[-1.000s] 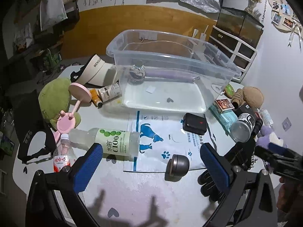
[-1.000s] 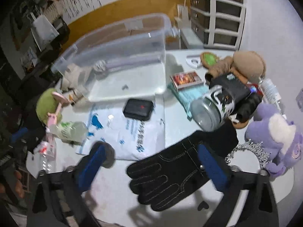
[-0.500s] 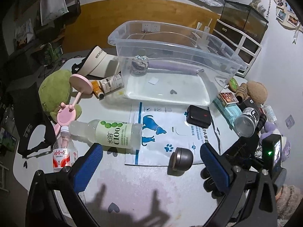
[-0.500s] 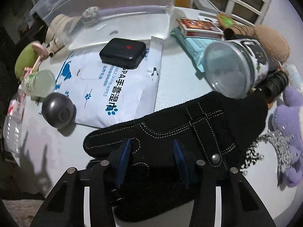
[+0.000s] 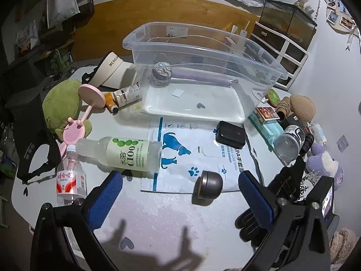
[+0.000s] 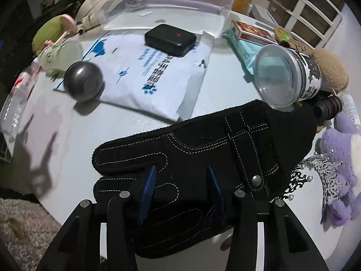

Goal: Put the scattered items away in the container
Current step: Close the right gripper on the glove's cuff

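Because the black glove (image 6: pixel 203 158) is soft, stitched fabric lying flat on the white table (image 6: pixel 225 94), it should weigh little and flop once lifted, cuff and fingers sagging either side of any pinch; it looks neither fragile nor slippery. The right gripper (image 6: pixel 182 189) has just been closing and now has its blue pads pressed into a fold of the glove's finger end; a hold nearer the palm or strap would likely hang more evenly. The left gripper (image 5: pixel 180 192) hovers with jaws spread and empty, near the clear container (image 5: pixel 259 72), which sits well beyond the glove.
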`<act>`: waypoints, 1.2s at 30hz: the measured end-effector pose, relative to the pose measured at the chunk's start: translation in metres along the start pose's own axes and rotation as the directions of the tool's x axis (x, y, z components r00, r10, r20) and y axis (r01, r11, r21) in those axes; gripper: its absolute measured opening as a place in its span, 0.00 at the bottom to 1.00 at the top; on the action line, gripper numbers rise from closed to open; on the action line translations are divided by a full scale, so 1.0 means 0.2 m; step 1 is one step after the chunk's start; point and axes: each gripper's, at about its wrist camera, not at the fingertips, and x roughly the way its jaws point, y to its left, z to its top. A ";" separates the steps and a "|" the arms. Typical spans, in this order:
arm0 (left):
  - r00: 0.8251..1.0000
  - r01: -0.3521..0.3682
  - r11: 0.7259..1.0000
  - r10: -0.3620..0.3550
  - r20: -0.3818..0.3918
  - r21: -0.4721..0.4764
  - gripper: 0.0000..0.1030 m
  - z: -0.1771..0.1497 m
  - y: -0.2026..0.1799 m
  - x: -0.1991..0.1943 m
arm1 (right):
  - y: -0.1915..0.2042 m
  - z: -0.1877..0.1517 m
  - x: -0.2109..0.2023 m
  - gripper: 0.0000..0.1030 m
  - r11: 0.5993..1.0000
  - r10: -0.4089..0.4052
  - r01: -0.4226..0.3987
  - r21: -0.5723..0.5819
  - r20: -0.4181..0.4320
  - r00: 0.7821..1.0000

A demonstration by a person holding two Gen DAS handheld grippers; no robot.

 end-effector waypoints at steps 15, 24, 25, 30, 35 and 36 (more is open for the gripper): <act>0.997 0.068 0.991 -0.071 0.022 0.114 1.00 -0.13 0.07 -0.08 | 0.19 -0.05 -0.03 0.46 0.988 0.071 -0.069 0.139 -0.007 0.997; 0.998 0.069 0.987 -0.069 -0.001 0.148 1.00 -0.32 0.26 -0.07 | 0.36 -0.04 -0.03 0.46 0.946 0.169 -0.166 0.280 0.012 0.985; 0.998 0.070 0.986 -0.069 -0.006 0.151 1.00 -0.34 0.26 -0.07 | 0.38 -0.03 -0.03 0.46 0.941 0.178 -0.175 0.288 0.016 0.984; 0.997 0.079 0.979 -0.074 -0.029 0.187 1.00 -0.43 0.28 -0.03 | 0.47 0.03 -0.01 0.46 0.920 0.221 -0.222 0.323 0.040 0.975; 0.996 0.085 0.965 -0.078 -0.037 0.249 1.00 -0.50 0.26 0.01 | 0.47 0.08 0.02 0.46 0.882 0.274 -0.280 0.379 0.070 0.959; 0.996 0.090 0.961 -0.082 -0.041 0.260 1.00 -0.52 0.25 0.02 | 0.46 0.09 0.03 0.46 0.873 0.286 -0.291 0.391 0.074 0.955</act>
